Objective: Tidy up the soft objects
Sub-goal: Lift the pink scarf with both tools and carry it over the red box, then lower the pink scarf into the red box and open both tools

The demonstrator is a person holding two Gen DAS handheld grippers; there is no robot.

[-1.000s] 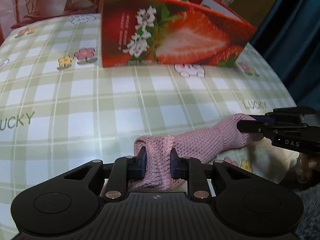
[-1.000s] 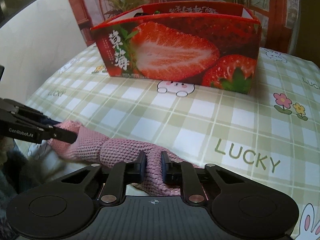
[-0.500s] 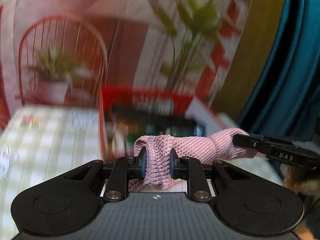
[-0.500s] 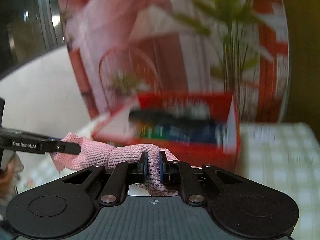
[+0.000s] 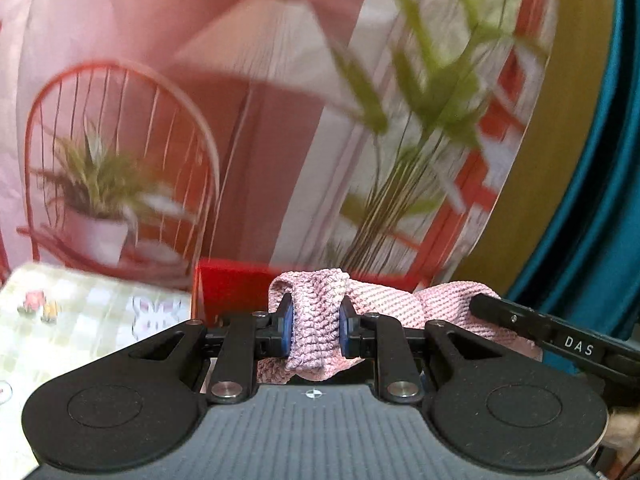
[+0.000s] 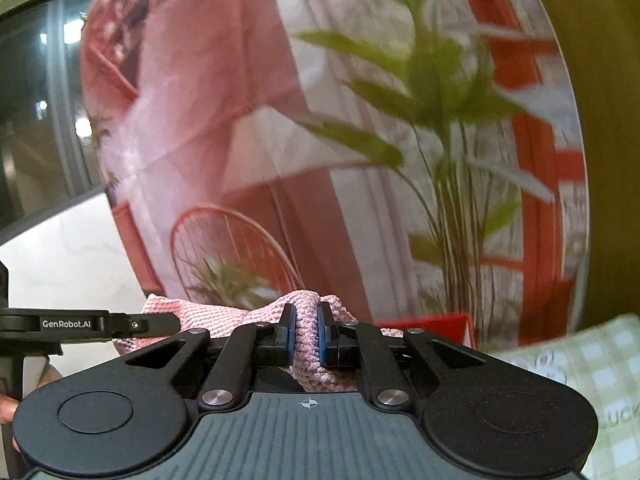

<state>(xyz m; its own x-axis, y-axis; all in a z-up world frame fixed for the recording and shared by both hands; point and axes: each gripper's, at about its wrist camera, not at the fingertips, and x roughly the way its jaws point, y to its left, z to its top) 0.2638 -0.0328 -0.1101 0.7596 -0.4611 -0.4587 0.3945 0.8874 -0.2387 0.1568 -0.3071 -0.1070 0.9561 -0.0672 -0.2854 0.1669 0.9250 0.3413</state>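
In the left wrist view, we held our left black two-finger gripper point(image 5: 315, 330) squeezed tight on a soft pink knitted cloth point(image 5: 316, 320). The cloth bunched up between the blue pads point(image 5: 286, 330) and hung a little below them. It was up in the air, above the table with the green checked cloth point(image 5: 80, 320). The pink cloth stretched off to the right, where our right black gripper point(image 5: 476, 302) came in from the side and touched its far end. A red box edge point(image 5: 236, 284) showed just behind the cloth. Farther back we saw a potted plant in a white pot point(image 5: 96, 208), but it looked blurry.

In the right wrist view, our right gripper point(image 6: 307, 338) was clenched on the pink knitted cloth point(image 6: 307, 336) too, with the cloth pinched thin between its pads point(image 6: 289, 338). The cloth ran to the left, where the left gripper point(image 6: 160, 324) reached its other end. The red box edge point(image 6: 424, 324) showed low on the right, maybe just behind the cloth; it was too blurry to be sure. A corner of the green checked table point(image 6: 592, 360) sat at the right edge.
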